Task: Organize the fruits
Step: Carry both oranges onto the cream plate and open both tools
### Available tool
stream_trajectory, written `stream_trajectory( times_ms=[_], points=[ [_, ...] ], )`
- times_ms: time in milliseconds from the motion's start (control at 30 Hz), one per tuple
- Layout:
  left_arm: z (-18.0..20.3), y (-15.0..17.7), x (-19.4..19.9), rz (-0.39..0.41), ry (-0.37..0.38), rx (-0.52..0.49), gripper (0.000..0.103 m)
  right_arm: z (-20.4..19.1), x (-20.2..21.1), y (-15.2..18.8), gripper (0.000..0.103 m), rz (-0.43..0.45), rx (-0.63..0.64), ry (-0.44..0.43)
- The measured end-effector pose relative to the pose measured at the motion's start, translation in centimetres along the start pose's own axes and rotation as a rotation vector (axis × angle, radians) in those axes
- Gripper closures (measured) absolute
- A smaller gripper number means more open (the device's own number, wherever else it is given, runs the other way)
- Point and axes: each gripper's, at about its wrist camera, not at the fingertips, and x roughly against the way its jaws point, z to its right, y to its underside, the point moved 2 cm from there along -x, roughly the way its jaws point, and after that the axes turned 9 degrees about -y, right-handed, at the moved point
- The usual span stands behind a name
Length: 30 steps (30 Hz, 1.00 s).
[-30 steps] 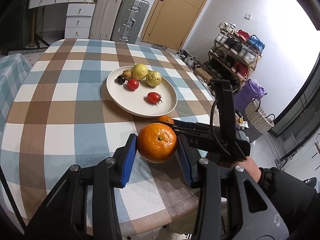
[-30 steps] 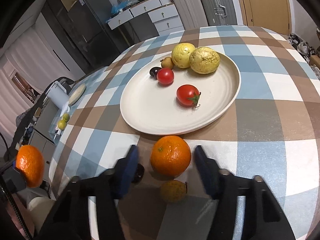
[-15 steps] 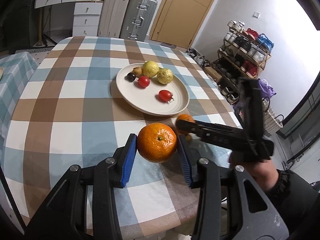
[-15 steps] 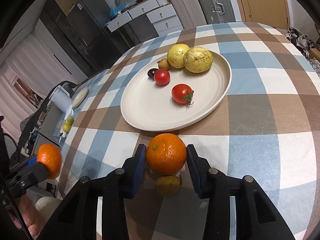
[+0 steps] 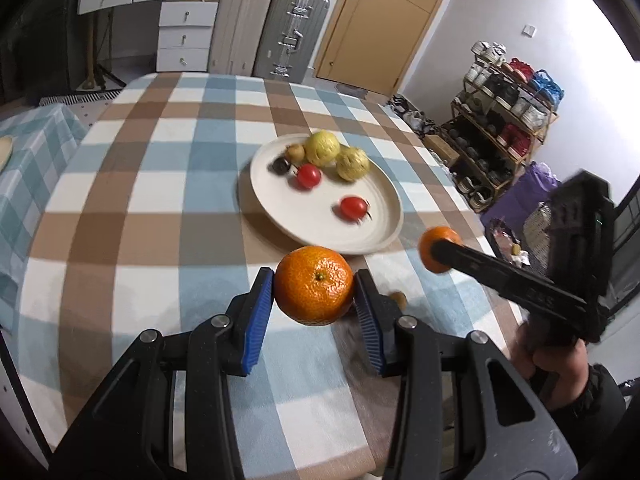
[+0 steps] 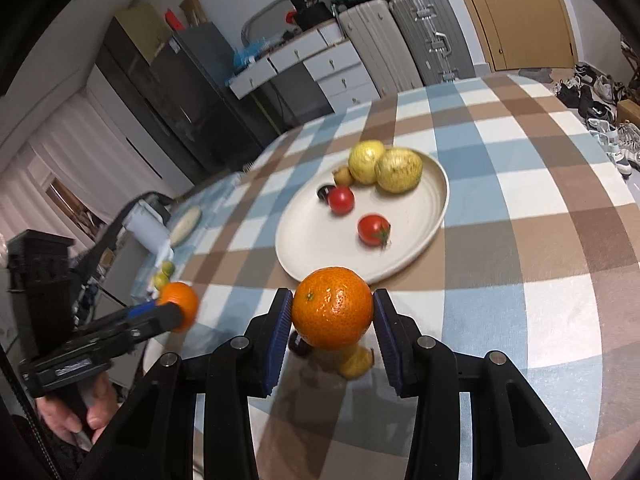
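Above the checked tablecloth (image 6: 520,300), just short of the white plate (image 6: 436,200), the right gripper (image 6: 332,316) is now clamped on a mandarin (image 6: 332,314); a second ago its jaws stood apart around that fruit on the cloth, and they have since closed and lifted it off a small yellowish fruit (image 6: 356,362). The left gripper (image 5: 314,292) grips its own mandarin (image 5: 314,290) as before. Both look ready to join the tomatoes (image 5: 354,207) on the plate.
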Motion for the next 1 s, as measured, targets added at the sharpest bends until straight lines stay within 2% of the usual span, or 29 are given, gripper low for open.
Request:
stream_trajectory(
  times_ms=[133, 267, 533, 733, 833, 1000],
  points=[
    [-0.2, -3.0, -1.3, -0.004, -0.002, -0.030, 0.065, -0.3, 0.2, -0.6, 0.061, 0.020, -0.012, -0.021],
    [-1.1, -6.2, -2.7, 0.004, -0.001, -0.015, 0.065, -0.3, -0.4, -1.3, 0.061, 0.026, -0.023, -0.031],
    [-1.8, -11.3, -7.6, -0.040, 0.014, -0.013, 0.065, -0.9, -3.2, -3.1, 0.061, 0.015, -0.017, -0.034],
    [-1.9, -13.0, -11.5, -0.102, 0.068, -0.043, 0.065, -1.0, -6.7, -5.1, 0.061, -0.018, 0.012, -0.022],
    [-1.8, -13.4, -13.2, -0.123, 0.065, -0.091, 0.065, -1.1, -8.7, -5.8, 0.061, -0.049, 0.027, -0.014],
    [-2.3, -13.9, -15.9, -0.162, 0.065, -0.095, 0.065, -1.3, -12.2, -6.5, 0.061, -0.100, 0.061, 0.000]
  ],
)
